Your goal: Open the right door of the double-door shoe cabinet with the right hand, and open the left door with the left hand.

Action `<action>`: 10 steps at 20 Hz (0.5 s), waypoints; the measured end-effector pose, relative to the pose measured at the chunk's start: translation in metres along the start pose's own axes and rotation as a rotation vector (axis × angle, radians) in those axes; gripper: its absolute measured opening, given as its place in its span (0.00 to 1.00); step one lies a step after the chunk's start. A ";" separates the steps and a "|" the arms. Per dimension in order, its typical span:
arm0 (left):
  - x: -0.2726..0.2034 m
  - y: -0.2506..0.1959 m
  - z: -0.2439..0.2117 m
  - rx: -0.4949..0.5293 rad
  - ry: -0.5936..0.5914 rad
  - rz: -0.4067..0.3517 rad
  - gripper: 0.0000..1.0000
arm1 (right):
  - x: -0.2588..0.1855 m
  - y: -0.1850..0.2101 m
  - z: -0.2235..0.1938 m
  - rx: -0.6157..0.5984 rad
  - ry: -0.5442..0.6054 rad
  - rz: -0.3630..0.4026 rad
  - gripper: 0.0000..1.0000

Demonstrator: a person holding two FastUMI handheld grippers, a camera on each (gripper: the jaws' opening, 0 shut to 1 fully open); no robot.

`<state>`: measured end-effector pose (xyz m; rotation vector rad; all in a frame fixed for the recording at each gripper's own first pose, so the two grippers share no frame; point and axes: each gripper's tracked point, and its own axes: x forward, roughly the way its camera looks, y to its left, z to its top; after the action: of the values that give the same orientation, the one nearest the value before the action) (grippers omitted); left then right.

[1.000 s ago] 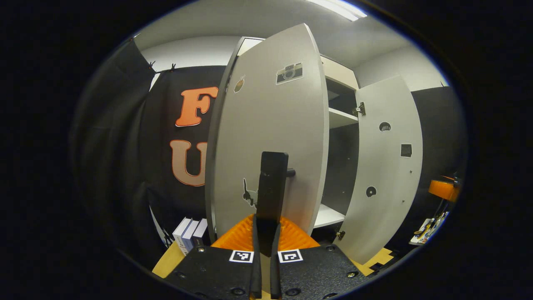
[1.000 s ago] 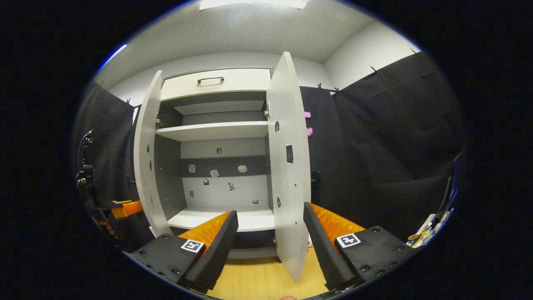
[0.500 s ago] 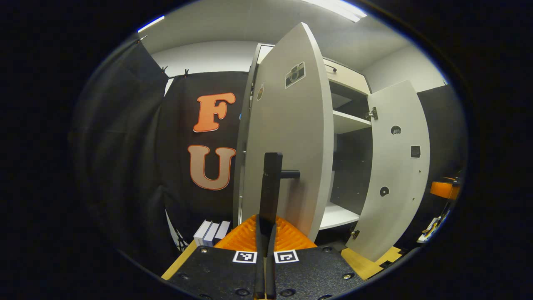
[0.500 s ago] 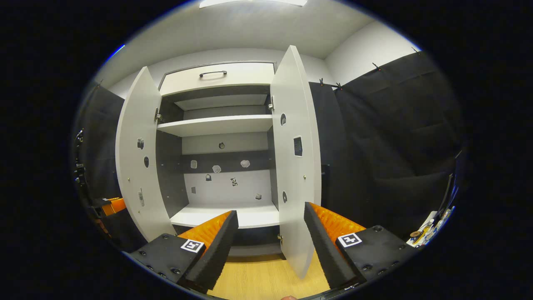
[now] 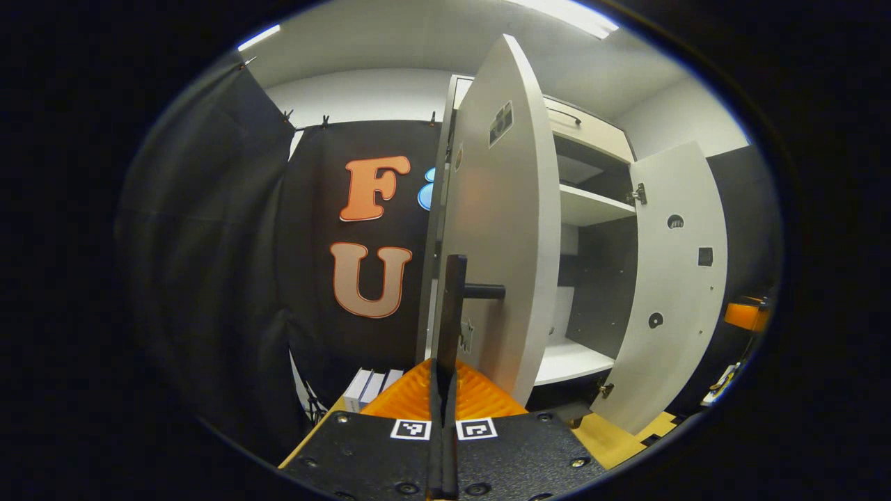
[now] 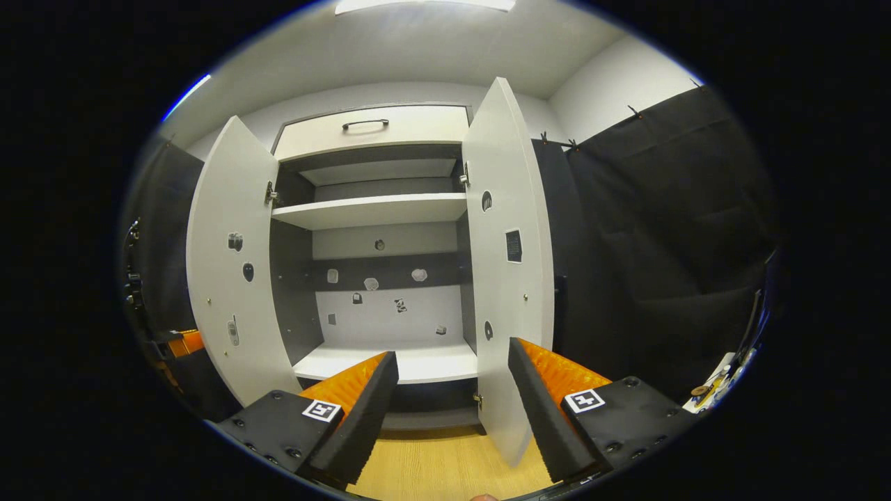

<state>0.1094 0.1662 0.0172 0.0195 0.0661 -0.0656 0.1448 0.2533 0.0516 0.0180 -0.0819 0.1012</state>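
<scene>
The white shoe cabinet (image 6: 372,209) stands with both doors swung out. In the left gripper view, my left gripper (image 5: 443,363) is shut on the black bar handle (image 5: 454,299) of the left door (image 5: 505,223), which I see nearly edge-on. The right door (image 5: 679,278) hangs open farther off. In the right gripper view, my right gripper (image 6: 452,379) is open. The right door (image 6: 511,278) shows its inner face, and its lower edge falls in the gap between my wide jaws with neither finger pressing on it. The left door (image 6: 226,264) stands open at the left.
A drawer with a dark handle (image 6: 365,125) tops the cabinet, and its shelves (image 6: 369,211) are bare. Small boxes (image 5: 372,386) stand on the wooden floor (image 6: 438,473) by the wall. Black cloth walls close in on both sides. Small clutter (image 6: 717,386) lies at the far right.
The left door has swung further open with my left gripper shut on its handle. The right gripper stays open, and the right door now shows more of its inner face.
</scene>
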 end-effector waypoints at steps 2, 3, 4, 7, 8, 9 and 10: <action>-0.001 0.007 0.000 0.005 0.004 0.013 0.00 | -0.002 -0.003 -0.002 -0.004 0.003 -0.009 0.93; -0.003 0.012 0.000 0.002 0.009 0.020 0.00 | -0.002 -0.005 -0.003 -0.007 0.005 -0.014 0.93; -0.005 0.017 -0.001 -0.003 0.013 0.029 0.00 | -0.003 -0.007 -0.003 -0.009 0.006 -0.019 1.00; -0.019 0.031 -0.004 -0.021 0.034 0.048 0.02 | -0.004 -0.009 -0.005 -0.017 0.009 -0.027 1.00; -0.027 0.028 -0.005 -0.043 0.041 0.039 0.00 | -0.005 -0.011 -0.005 -0.018 0.011 -0.029 1.00; -0.034 0.025 -0.006 -0.065 0.050 0.026 0.00 | -0.005 -0.012 -0.005 -0.019 0.013 -0.032 1.00; -0.043 0.023 -0.007 -0.078 0.055 0.020 0.00 | -0.004 -0.012 -0.007 -0.019 0.016 -0.036 0.93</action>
<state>0.0678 0.1925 0.0136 -0.0558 0.1237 -0.0424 0.1422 0.2409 0.0444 -0.0002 -0.0666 0.0647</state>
